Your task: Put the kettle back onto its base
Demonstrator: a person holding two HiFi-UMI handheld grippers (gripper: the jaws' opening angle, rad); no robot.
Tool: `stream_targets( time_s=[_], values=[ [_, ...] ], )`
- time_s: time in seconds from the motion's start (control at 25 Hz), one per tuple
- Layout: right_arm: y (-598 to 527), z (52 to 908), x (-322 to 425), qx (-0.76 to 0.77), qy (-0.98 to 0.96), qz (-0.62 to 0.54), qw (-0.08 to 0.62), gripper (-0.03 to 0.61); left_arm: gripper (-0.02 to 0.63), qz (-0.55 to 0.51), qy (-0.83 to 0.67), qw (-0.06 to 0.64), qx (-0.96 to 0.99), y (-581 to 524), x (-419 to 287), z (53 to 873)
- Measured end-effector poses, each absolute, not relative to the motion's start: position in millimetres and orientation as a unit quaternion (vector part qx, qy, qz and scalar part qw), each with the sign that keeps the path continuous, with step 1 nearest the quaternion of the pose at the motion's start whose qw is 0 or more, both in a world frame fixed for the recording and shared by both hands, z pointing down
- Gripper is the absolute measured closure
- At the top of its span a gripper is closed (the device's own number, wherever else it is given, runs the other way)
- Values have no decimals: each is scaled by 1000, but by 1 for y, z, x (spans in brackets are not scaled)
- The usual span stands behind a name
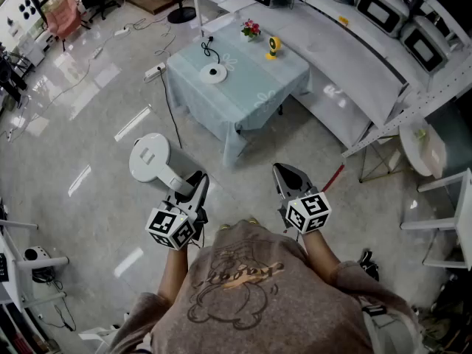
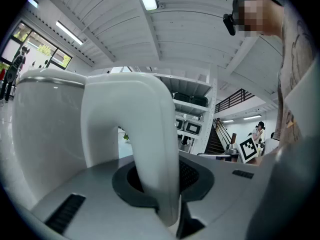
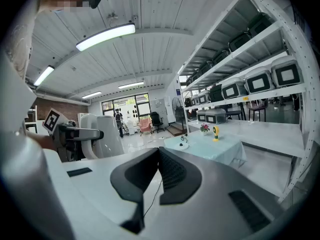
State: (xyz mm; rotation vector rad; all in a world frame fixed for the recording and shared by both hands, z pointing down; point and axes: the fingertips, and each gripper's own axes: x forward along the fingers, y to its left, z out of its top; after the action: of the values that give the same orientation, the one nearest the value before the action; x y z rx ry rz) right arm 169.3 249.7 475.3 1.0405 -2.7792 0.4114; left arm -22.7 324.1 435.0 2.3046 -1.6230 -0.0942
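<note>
In the head view I hold a white kettle (image 1: 150,158) by its handle in my left gripper (image 1: 195,184), low over the floor and well short of the table. Seen from the left gripper view, the white handle (image 2: 145,134) runs down between the jaws, which are shut on it, and the kettle body (image 2: 45,129) fills the left. The round white base (image 1: 214,72) lies on the pale blue tablecloth (image 1: 254,87), its black cord trailing off. My right gripper (image 1: 283,174) hangs beside the left, shut and empty; its pads (image 3: 170,171) meet at the tips.
A small flower pot (image 1: 251,29) and a yellow gadget (image 1: 273,46) stand on the table's far side. Long white shelves (image 1: 354,57) with boxy appliances run along the right. A power strip (image 1: 154,70) and cables lie on the floor left of the table.
</note>
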Motion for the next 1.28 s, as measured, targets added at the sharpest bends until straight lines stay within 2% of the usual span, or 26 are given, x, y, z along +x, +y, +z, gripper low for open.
stream_targets(
  time_s=[0.68,1.28],
  values=[
    [252,487,147,374,-912,152,68,578,531,-34,-533,157,831,310,-46,440],
    [122,483,112,363,-918,150,49,578,531,-28,-534,156,831,200,-78,444]
  ],
)
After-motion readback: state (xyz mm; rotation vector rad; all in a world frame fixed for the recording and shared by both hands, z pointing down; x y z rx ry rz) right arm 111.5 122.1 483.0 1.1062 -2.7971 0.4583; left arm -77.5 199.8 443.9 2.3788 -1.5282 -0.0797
